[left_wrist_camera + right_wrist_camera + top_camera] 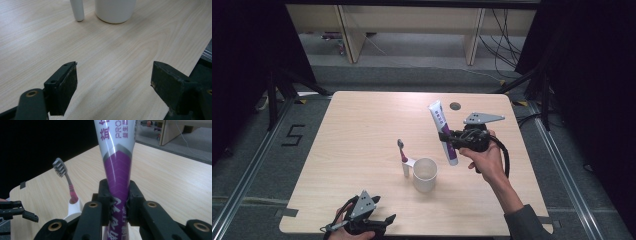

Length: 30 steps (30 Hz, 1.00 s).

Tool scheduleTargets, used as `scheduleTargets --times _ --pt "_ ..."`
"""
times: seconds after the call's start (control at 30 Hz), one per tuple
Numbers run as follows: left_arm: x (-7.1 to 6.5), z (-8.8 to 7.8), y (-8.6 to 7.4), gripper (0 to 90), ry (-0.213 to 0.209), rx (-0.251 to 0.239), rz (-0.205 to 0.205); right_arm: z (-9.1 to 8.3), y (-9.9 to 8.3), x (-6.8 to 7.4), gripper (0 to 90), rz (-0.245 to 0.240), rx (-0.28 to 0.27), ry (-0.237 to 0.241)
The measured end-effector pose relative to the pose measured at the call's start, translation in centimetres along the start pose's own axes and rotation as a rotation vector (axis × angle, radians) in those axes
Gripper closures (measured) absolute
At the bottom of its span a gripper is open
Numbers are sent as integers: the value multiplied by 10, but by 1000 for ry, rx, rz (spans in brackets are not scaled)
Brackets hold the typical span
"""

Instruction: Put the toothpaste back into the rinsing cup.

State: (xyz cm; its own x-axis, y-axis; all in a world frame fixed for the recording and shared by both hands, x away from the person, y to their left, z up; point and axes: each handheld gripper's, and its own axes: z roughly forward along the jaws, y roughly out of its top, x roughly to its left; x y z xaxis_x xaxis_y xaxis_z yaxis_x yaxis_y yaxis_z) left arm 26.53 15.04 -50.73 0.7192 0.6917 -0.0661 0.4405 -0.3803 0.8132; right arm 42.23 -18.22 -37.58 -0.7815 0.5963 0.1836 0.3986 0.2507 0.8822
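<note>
Left gripper (388,219): sits at the near table (362,125) edge, low over the wood, jaws spread wide with nothing between them. Its own view looks across bare wood to the base of the cup (115,11) and the foot of the brush (77,11) beside it.

Brush (402,157): upright just left of the cup (425,174), very close to it; contact not clear. White body, pink neck, grey bristle head on top. In the right gripper view the head (60,167) faces the camera, and the pink neck runs down into the white body.

Cup: plain white, open top, standing at table centre, nearer the front.

Tube (444,131): toothpaste, held off the table right of the cup, slightly tilted, flat crimped end up and leaning left, cap end down. White upper part with purple print, purple lower part with a silver chevron band between, per the right gripper view (117,162). White characters on the purple near the jaws.

Right gripper (445,136): jaws pinching the tube across its purple lower half, pads pressed in on both sides. Hand (486,159) behind it, grey plate on top, cable looping down to the right.

Small dark round hole (455,106) in the table beyond the tube.
</note>
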Motion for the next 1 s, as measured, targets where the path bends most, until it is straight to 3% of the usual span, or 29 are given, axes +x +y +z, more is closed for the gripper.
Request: scheduleTargets --times 0.13,0.17,0.2,0.4,0.43,0.5,0.6,0.7,0.83,0.9,1.0 --pt "0 0 0 210 -1 -2 1 3 3 6 774 0 -8 16" --pt "1 -1 0 211 -3 20 19 4 3 8 774 2 -14 13" --pt "0 0 0 211 -2 0 1 5 4 8 774 0 -15 25" --pt "1 0 0 210 -10 16 16 11 5 13 774 -16 -36 44" --pt "0 1 0 211 -8 8 8 12 5 15 774 1 -35 59" --pt "2 0 1 210 0 20 41 15 5 17 774 0 -43 66" --pt "0 1 0 210 -4 -2 -1 18 6 21 774 8 -46 91" --pt "1 -2 0 211 -2 21 20 22 5 25 774 -3 -44 97" --pt "0 0 0 210 -3 -1 4 29 1 31 774 -7 -30 130" --pt "1 -1 0 211 0 22 23 32 -1 34 774 -13 -21 125" --pt "0 0 0 211 -4 3 5 38 -4 36 773 -21 -17 141"
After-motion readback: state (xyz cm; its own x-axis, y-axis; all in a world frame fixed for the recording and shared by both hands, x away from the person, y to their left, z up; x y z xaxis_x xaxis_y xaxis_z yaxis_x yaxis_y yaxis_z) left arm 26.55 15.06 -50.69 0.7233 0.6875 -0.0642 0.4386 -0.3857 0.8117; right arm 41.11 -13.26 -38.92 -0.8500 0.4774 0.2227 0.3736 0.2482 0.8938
